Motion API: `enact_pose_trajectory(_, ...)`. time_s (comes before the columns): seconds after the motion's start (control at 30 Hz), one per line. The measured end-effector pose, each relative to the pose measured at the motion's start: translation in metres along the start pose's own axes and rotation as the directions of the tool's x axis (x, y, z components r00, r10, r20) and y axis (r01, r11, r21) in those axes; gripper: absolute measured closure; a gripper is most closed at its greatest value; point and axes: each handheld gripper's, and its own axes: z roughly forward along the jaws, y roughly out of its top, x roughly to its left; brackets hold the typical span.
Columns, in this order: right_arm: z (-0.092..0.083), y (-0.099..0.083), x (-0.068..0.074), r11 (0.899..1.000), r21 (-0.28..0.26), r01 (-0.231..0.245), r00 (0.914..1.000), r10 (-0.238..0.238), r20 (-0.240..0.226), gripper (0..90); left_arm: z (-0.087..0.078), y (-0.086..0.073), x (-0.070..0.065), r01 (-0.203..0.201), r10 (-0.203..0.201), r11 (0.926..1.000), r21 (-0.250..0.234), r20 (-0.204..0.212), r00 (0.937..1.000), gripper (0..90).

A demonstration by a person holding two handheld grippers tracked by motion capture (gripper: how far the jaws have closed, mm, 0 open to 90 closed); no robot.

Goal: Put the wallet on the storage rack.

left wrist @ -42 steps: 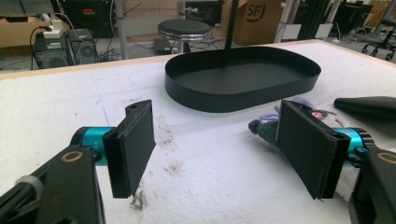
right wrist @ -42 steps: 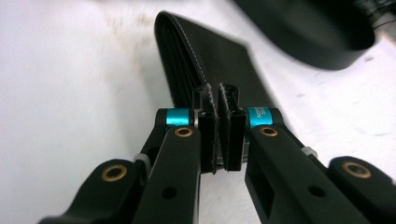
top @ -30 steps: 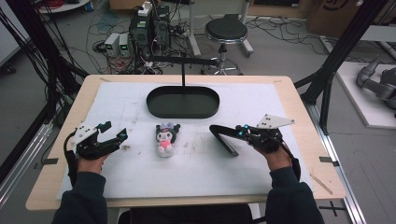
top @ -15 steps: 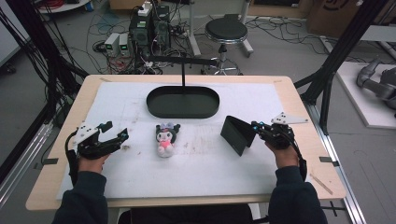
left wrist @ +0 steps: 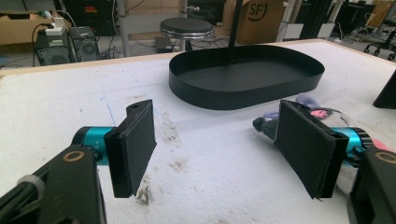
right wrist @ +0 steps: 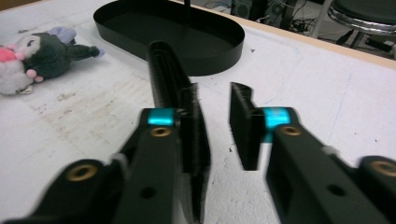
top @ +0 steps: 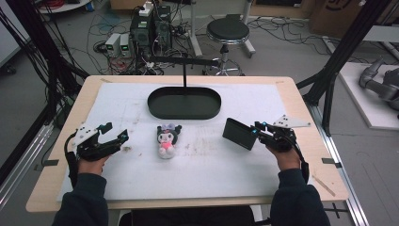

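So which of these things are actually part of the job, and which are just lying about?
Probably in the job: black panel at the right gripper, plush toy, black tray, open left gripper.
Just lying about: stool, computers, floor cables.

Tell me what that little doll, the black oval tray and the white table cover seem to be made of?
The doll looks like soft plush: fuzzy dark and white fabric. The oval tray seems thin sheet metal or plastic with a matte black coat; its wall is thin and even. The table cover looks like white foam board, grainy and scuffed with stains.
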Motion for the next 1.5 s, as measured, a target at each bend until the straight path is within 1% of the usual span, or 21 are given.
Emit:
enact_pose_trajectory(0.13,0.0,-0.001,-0.001,1.0,-0.004,-0.014,0.9998,0.014,0.013,59.7,0.0,0.0,0.0,0.002,-0.002,1.0,-0.001,0.001,1.0,28.7)
enact_pose_trajectory(0.53,-0.004,-0.001,-0.002,0.999,-0.045,-0.016,0.9997,0.017,0.015,54.5,0.0,0.0,0.0,0.004,-0.004,1.0,0.002,-0.002,1.0,28.7)
enact_pose_trajectory(0.63,-0.005,0.0,-0.001,0.998,-0.066,-0.015,0.9999,0.014,-0.009,51.2,0.0,0.0,0.0,0.003,-0.003,1.0,0.002,-0.002,1.0,28.7)
enact_pose_trajectory(0.73,-0.004,0.0,0.001,0.997,-0.079,-0.003,0.9991,0.0,-0.043,41.1,0.0,0.0,0.001,0.002,-0.002,1.0,0.002,-0.004,1.0,28.7)
enact_pose_trajectory(0.83,-0.002,-0.001,0.004,0.995,-0.091,0.034,0.996,-0.041,-0.08,33.9,0.0,0.0,0.001,0.002,-0.002,1.0,0.003,-0.004,1.0,28.7)
enact_pose_trajectory(0.87,0.0,-0.001,0.005,0.996,-0.083,0.045,0.9954,-0.052,-0.08,30.5,0.0,0.0,0.001,0.003,-0.003,1.0,0.005,-0.003,1.0,28.7)
enact_pose_trajectory(0.9,0.007,-0.003,0.007,0.997,-0.044,0.058,0.9953,-0.061,-0.075,30.0,0.001,-0.001,0.0,0.004,-0.004,1.0,0.005,-0.002,1.0,28.7)
enact_pose_trajectory(0.93,0.007,-0.003,0.007,0.997,-0.044,0.058,0.9953,-0.061,-0.075,30.0,0.001,-0.001,0.0,0.004,-0.004,1.0,0.005,-0.002,1.0,28.7)
enact_pose_trajectory(1.0,0.015,-0.007,0.009,0.998,-0.004,0.064,0.9948,-0.064,-0.079,29.5,0.001,0.0,0.0,0.001,-0.001,1.0,0.008,-0.001,1.0,28.7)
enact_pose_trajectory(1.07,0.027,-0.009,0.009,0.995,0.056,0.077,0.9938,-0.072,-0.085,41.4,0.002,-0.001,-0.001,-0.001,0.001,0.9999,0.012,-0.001,1.0,28.7)
enact_pose_trajectory(1.1,0.027,-0.009,0.009,0.995,0.056,0.077,0.9938,-0.072,-0.085,41.4,0.002,-0.001,-0.001,-0.001,0.001,0.9999,0.012,-0.001,1.0,28.7)
enact_pose_trajectory(1.13,0.034,-0.011,0.01,0.992,0.095,0.086,0.9927,-0.078,-0.092,50.5,0.002,-0.001,-0.001,-0.005,0.005,0.9999,0.016,-0.001,1.0,28.7)
enact_pose_trajectory(1.17,0.034,-0.011,0.01,0.992,0.095,0.086,0.9927,-0.078,-0.092,50.5,0.002,-0.001,-0.001,-0.007,0.007,0.9998,0.016,-0.004,1.0,28.7)
enact_pose_trajectory(1.23,0.037,-0.012,0.009,0.988,0.127,0.087,0.9916,-0.073,-0.107,65.2,0.001,-0.001,-0.001,-0.005,0.005,0.9998,0.017,-0.008,1.0,28.7)
enact_pose_trajectory(1.27,0.036,-0.012,0.008,0.988,0.127,0.083,0.9919,-0.07,-0.106,73.4,0.0,-0.001,-0.001,-0.004,0.005,0.9999,0.016,-0.007,1.0,28.7)
enact_pose_trajectory(1.3,0.035,-0.012,0.008,0.989,0.122,0.083,0.9916,-0.069,-0.109,76.0,0.0,-0.001,-0.001,-0.002,0.002,0.9999,0.015,-0.008,1.0,28.7)
enact_pose_trajectory(1.33,0.033,-0.01,0.008,0.991,0.105,0.078,0.9936,-0.068,-0.09,77.4,0.0,-0.001,0.0,-0.003,0.003,0.9999,0.016,-0.011,0.9999,28.7)
enact_pose_trajectory(1.37,0.033,-0.01,0.008,0.991,0.105,0.078,0.9936,-0.068,-0.09,77.4,0.0,-0.001,0.0,-0.003,0.003,0.9999,0.017,-0.012,0.9999,28.7)
enact_pose_trajectory(1.4,0.03,-0.006,0.008,0.996,0.063,0.066,0.9942,-0.06,-0.089,77.9,0.0,-0.002,0.001,-0.004,0.004,0.9998,0.02,-0.013,0.9999,28.7)
enact_pose_trajectory(1.43,0.03,-0.006,0.008,0.996,0.063,0.066,0.9942,-0.06,-0.089,77.9,-0.001,-0.002,0.001,-0.004,0.004,0.9998,0.021,-0.013,0.9999,28.7)
enact_pose_trajectory(1.5,0.028,0.0,0.009,0.999,0.014,0.045,0.9946,-0.043,-0.094,77.9,-0.001,-0.001,0.001,0.002,-0.002,0.9998,0.018,-0.014,0.9999,28.7)
